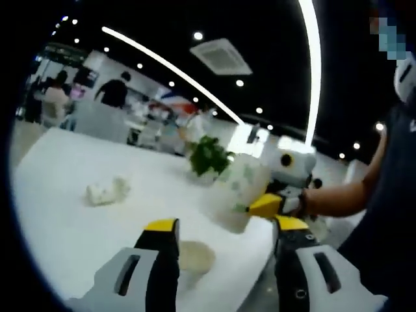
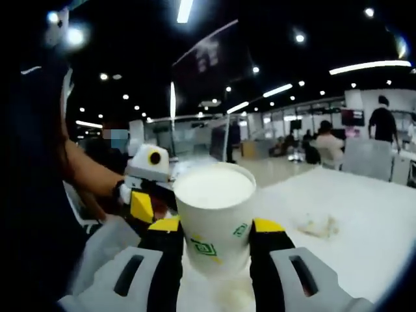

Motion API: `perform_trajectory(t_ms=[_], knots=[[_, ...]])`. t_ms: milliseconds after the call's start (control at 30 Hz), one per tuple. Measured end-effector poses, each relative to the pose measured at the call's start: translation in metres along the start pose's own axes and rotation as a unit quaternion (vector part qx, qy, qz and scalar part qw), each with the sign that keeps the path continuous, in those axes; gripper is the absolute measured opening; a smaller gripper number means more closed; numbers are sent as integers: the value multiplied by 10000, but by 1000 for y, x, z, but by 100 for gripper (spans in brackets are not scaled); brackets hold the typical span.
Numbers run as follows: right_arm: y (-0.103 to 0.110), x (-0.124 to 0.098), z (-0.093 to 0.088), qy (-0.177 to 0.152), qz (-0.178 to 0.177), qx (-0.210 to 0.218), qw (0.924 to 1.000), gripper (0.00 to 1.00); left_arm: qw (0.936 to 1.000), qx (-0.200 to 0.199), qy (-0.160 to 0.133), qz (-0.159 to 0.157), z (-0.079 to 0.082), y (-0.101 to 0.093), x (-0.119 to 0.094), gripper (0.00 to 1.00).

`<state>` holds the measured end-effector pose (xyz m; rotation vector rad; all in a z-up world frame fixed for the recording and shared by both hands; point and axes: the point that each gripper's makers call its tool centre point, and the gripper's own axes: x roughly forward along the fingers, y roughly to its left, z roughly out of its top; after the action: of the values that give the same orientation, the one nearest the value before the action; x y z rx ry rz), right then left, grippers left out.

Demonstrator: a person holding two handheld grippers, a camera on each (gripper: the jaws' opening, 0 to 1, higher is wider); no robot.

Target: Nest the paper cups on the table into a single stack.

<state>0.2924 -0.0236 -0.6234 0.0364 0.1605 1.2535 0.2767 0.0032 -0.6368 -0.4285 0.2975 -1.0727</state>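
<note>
My right gripper [image 2: 216, 225] is shut on a white paper cup [image 2: 214, 195] with a green logo, held upright above the white table [image 2: 364, 221]. In the left gripper view the same cup [image 1: 239, 195] shows blurred at the table's near right edge, with the right gripper [image 1: 260, 203] beside it. My left gripper [image 1: 227, 224] is open with its jaws wide apart. A pale round shape [image 1: 195, 257], perhaps a cup mouth, lies on the table between them, untouched. The left gripper [image 2: 144, 195] also appears just left of the held cup.
A crumpled white wad [image 1: 107, 190] [image 2: 318, 225] lies on the table. A green plant [image 1: 209, 156] stands at the far side. The person's arm [image 1: 338, 198] reaches in from the right. People sit and stand in the background [image 2: 328, 146].
</note>
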Motion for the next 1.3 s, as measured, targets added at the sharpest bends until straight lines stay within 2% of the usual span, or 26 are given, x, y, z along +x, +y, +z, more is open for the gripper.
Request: perform_trajectory(t_ms=[67,133,200,300,433,567,667,800,967,1100,1200,1300], knots=[[1,-1,5,-120,65,11,9999,37,10000,-45,20,-43,2,0,1,42],[2,-2,8,-155,100,33,9998,37,10000,-52,31,-78,4,0,3,39],[2,-2,10,-204,131,44,9997,37,9993,-285,-83,-233,11,-5,5,36],[2,-4,13,-251,143,-33,9996,37,9981,-460,-130,-387,19,-10,5,23],[8,-6,21,-335,313,-50,9989,37,9950,-718,-190,-668,25,-20,7,20],[9,-7,21,-286,369,-95,9989,37,9946,-682,-154,-770,27,-23,8,12],[8,-9,21,-254,380,-50,9989,38,9933,-678,-244,-907,35,-29,8,8],[11,-11,19,-207,448,-51,9988,38,9905,-595,-234,-1218,45,-44,6,3],[11,-13,22,-191,436,37,9989,38,9880,-449,-189,-1464,54,-57,6,0],[6,-17,31,-319,378,95,9987,42,9890,-295,-110,-1447,60,-56,4,0],[-1,-21,34,-351,275,92,9990,46,9910,-149,-32,-1329,63,-48,2,0],[-7,-24,31,-299,150,69,9994,48,9932,125,205,-1136,62,-39,0,0]])
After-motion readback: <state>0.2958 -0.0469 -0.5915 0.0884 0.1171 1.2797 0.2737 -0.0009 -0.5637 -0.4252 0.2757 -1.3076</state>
